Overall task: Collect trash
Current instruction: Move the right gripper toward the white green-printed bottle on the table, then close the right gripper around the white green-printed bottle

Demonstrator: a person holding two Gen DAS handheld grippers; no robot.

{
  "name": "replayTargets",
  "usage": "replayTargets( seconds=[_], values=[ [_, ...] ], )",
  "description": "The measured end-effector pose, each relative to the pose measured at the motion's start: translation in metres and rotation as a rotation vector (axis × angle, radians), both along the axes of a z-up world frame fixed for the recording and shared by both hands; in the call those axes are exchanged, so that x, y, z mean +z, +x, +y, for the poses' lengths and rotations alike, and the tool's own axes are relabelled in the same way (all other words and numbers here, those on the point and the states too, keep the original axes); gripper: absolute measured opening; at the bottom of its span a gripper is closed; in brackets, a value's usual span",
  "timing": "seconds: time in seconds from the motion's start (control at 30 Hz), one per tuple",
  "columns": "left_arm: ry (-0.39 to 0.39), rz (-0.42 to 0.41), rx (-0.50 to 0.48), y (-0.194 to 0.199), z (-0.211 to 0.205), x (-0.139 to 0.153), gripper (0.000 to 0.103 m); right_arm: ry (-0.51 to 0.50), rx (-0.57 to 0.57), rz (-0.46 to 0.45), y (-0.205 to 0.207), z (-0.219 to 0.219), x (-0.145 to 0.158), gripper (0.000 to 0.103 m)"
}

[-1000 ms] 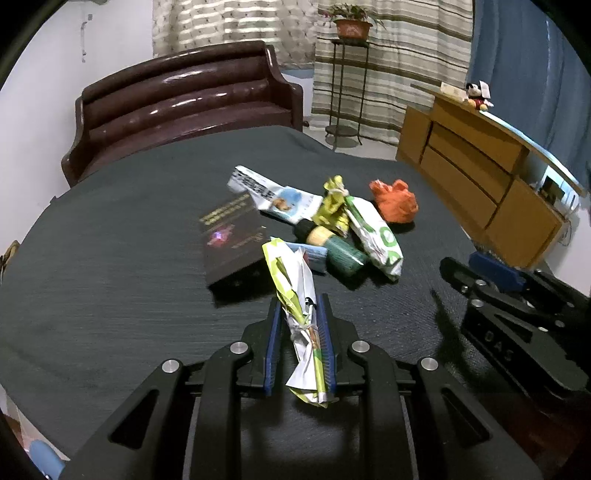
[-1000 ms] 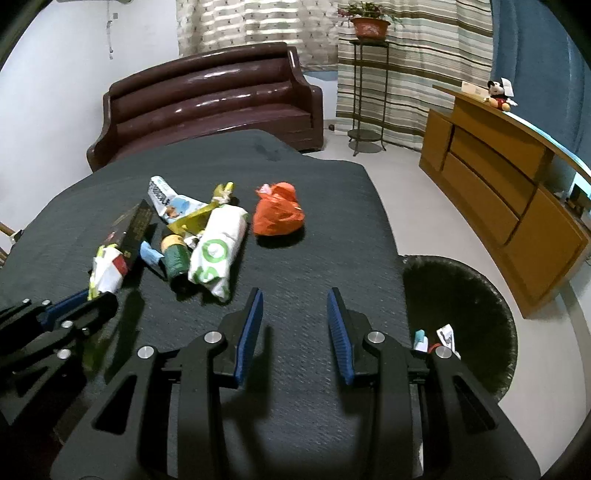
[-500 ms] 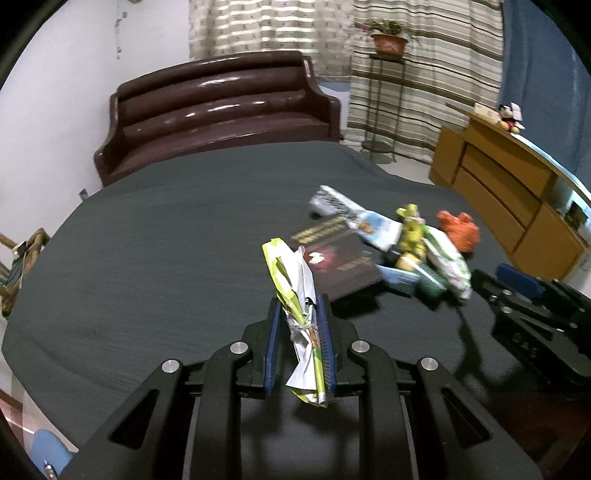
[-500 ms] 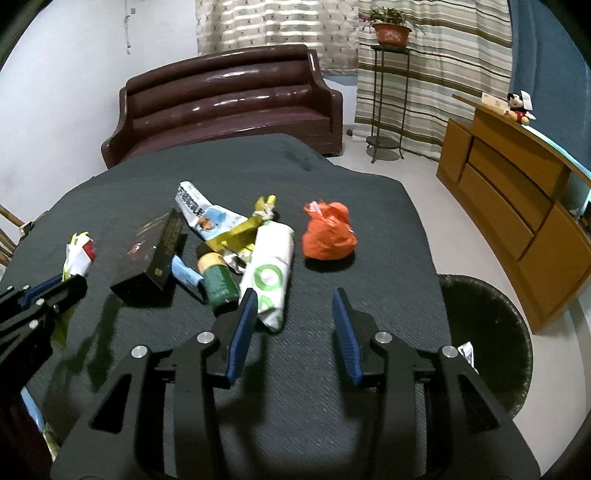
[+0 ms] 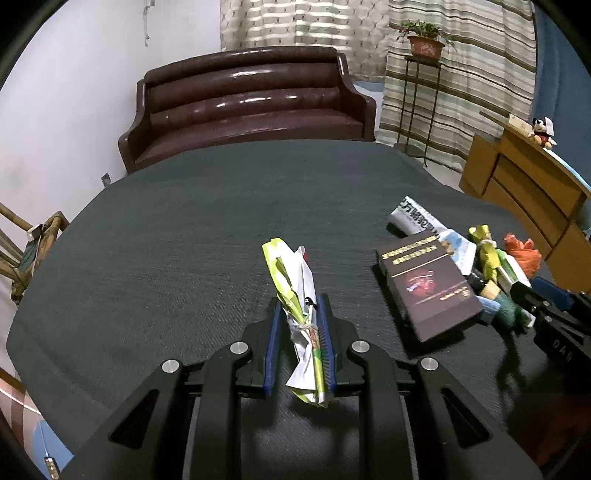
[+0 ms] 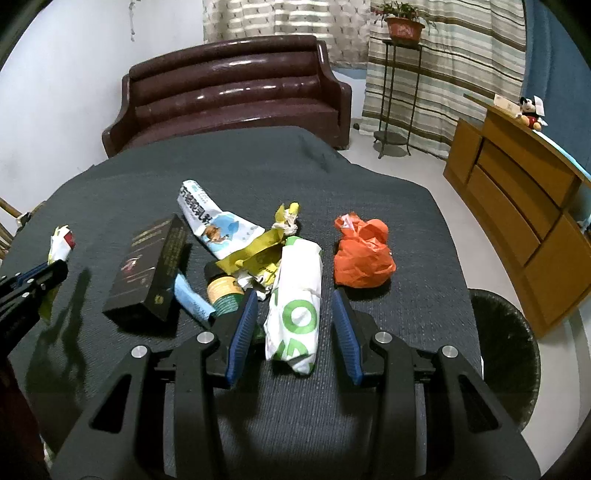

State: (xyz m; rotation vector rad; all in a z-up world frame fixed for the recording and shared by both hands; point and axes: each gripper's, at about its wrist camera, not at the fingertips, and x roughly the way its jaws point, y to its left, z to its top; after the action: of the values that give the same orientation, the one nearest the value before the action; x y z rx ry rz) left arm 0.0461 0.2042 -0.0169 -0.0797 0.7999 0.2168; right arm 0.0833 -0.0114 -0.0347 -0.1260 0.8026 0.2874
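Crumpled wrapper (image 5: 300, 314) — yellow-green and white, twisted.

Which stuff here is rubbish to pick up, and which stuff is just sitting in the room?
Rubbish job: crumpled wrapper held in the left tongs; white and green packet between the open right tongs; orange bag; green bottle; dark box; black bin.

Just there: brown sofa; potted plant; wooden cabinet; plush toy.
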Motion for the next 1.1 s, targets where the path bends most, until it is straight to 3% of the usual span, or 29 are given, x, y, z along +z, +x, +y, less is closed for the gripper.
replayTargets(
  seconds=[0.13, 0.2, 0.23, 0.63, 1.1],
  values=[
    [-0.009, 0.01, 0.001, 0.005, 0.002, -0.003, 0.021, -0.015, -0.001, 0.023, 0.003, 0.003, -0.005, 0.04],
    [-0.012, 0.013, 0.002, 0.006, 0.001, -0.004, 0.021, -0.013, 0.0, 0.039, 0.006, 0.003, -0.007, 0.036],
    [-0.014, 0.014, 0.003, 0.007, 0.002, -0.004, 0.021, -0.011, 0.002, 0.042, 0.008, 0.002, -0.006, 0.029],
    [-0.017, 0.008, -0.002, 0.004, -0.004, -0.001, 0.021, -0.013, 0.019, -0.002, -0.012, -0.002, 0.0, 0.028],
    [-0.025, -0.068, -0.139, -0.007, -0.068, 0.023, 0.021, 0.01, -0.088, -0.092, -0.047, -0.074, 0.029, 0.028]
  ],
)
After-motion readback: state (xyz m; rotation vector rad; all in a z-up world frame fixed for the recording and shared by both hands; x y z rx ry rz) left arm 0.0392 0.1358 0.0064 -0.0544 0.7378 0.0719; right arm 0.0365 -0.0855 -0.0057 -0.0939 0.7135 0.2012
